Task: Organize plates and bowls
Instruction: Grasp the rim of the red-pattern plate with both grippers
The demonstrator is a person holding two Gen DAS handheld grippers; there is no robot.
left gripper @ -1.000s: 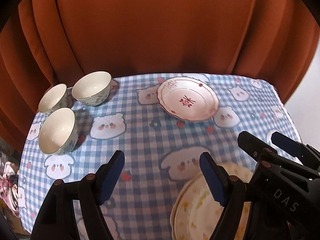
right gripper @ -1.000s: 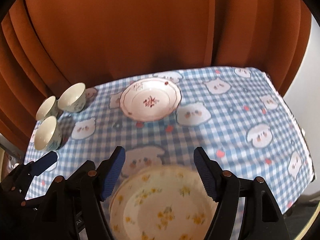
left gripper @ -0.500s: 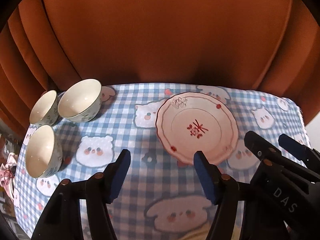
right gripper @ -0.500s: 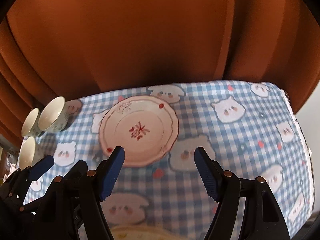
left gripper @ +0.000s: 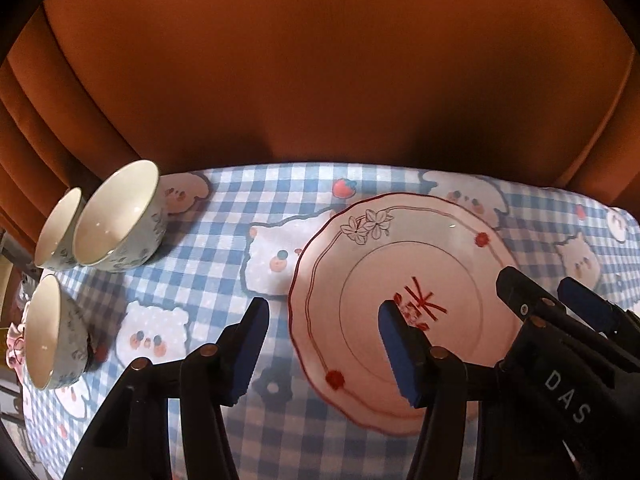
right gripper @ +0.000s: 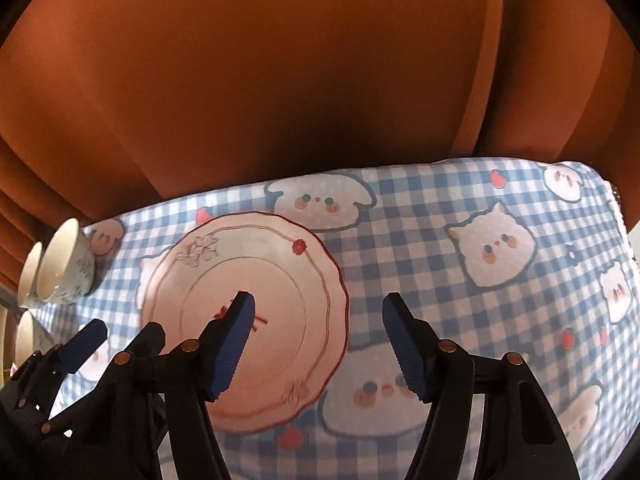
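A pink plate [left gripper: 400,248] with a red rim line and red centre mark lies flat on the checked tablecloth [left gripper: 224,248]. My left gripper [left gripper: 326,344] hovers over the plate's left rim, which lies between its closing jaws with the pads clear of it. My right gripper [right gripper: 320,344] straddles the right rim of the same plate [right gripper: 256,264], jaws also closing and not touching. Each gripper shows in the other's view: the right gripper [left gripper: 552,300] and the left gripper [right gripper: 118,338]. Three floral bowls [left gripper: 120,224] [left gripper: 56,236] [left gripper: 52,340] stand at the left.
An orange curtain [left gripper: 320,80] hangs close behind the table's far edge. The cloth [right gripper: 480,208] to the right of the plate carries only its printed animals. The table's right edge [right gripper: 620,224] drops off nearby.
Both grippers moved forward and down over the pink plate, which now looms larger. The yellow-flowered plate near the front slid out of view. Both pairs of jaws have narrowed.
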